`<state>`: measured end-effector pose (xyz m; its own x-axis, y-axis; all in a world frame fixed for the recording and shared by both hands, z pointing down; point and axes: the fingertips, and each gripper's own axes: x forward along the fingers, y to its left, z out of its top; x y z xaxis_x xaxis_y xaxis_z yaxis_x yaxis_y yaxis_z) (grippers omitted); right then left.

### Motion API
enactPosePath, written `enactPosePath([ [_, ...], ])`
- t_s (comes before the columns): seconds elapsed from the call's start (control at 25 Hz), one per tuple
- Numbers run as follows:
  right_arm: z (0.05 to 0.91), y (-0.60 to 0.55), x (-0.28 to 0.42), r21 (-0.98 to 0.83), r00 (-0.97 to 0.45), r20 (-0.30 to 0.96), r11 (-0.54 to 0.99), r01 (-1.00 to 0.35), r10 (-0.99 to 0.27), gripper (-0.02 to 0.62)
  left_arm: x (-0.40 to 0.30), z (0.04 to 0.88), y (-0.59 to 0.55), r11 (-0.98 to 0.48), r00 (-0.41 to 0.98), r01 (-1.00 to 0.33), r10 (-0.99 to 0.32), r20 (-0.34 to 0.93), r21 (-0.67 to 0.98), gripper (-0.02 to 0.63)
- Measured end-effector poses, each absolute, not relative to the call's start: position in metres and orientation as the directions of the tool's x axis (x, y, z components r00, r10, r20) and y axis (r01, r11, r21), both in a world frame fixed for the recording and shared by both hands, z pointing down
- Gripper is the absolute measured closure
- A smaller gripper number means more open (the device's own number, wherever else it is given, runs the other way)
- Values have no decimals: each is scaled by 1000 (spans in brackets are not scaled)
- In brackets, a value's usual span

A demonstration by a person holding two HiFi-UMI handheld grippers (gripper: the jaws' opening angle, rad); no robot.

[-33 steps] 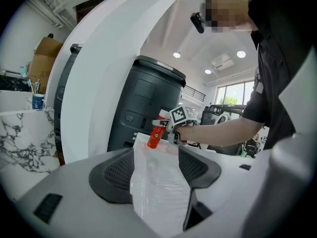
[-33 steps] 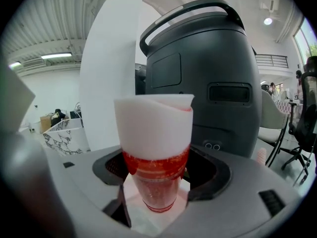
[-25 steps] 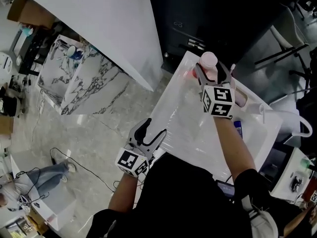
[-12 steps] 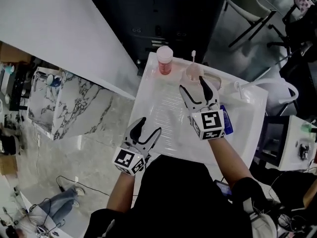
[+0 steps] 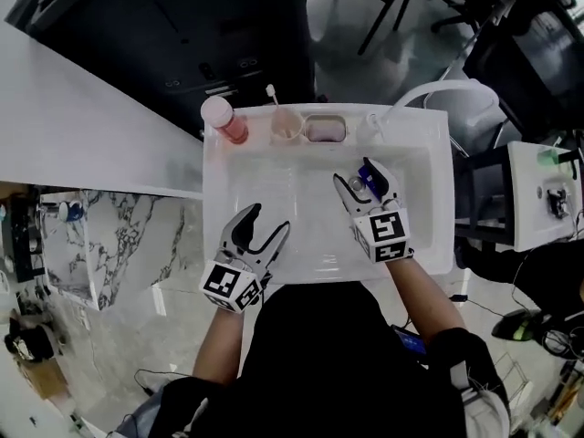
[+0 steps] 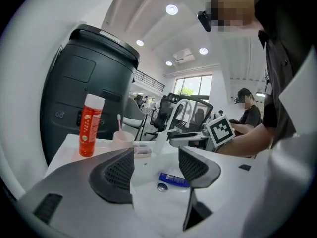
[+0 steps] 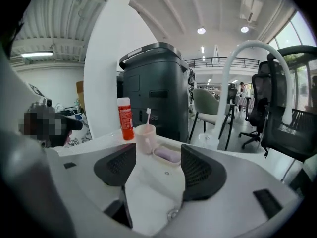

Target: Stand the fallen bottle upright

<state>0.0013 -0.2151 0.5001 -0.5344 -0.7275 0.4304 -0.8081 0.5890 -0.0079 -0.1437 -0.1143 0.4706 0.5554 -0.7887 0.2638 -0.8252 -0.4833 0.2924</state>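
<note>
The red bottle [image 5: 225,122] stands upright on the back left corner of the sink [image 5: 213,210], on the flat rim. Along the back edge, a cup [image 5: 285,127] with a toothbrush [image 5: 271,90] in it is just beside the bottle, and a soap dish [image 5: 324,130] comes next. Judging from how the bottle stands, the righting itself looks done.

It appears to be a light, stiff plastic bottle, tall and narrow under a pale cap [image 5: 217,109]. That shape would likely tip easily on the glossy rim. The soundest hold would be across the middle of the body, below the cap, where the walls run straight. The squeeze should be moderate, since smooth plastic may slip between the pads.

The left gripper [image 5: 268,221] hovers over the front left edge of the sink, its jaws wide apart with nothing between them. The right gripper [image 5: 361,173] is over the right half of the basin. Its jaws have just been closing a little but stand well apart and grip nothing; its own view shows only bare basin between them.

A small blue item [image 6: 174,179] lies on its side on the basin floor just beside the drain [image 6: 161,187], under the right gripper in the head view. It may be a bottle or a tube; it is too small to tell.
</note>
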Motion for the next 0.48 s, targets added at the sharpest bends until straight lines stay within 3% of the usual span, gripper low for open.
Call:
enactPosePath([
  [0.48, 624, -196, 98, 43, -396, 736, 620, -783, -550, 322, -95, 480, -132, -556, 634, -771, -718, 288, 310, 311],
])
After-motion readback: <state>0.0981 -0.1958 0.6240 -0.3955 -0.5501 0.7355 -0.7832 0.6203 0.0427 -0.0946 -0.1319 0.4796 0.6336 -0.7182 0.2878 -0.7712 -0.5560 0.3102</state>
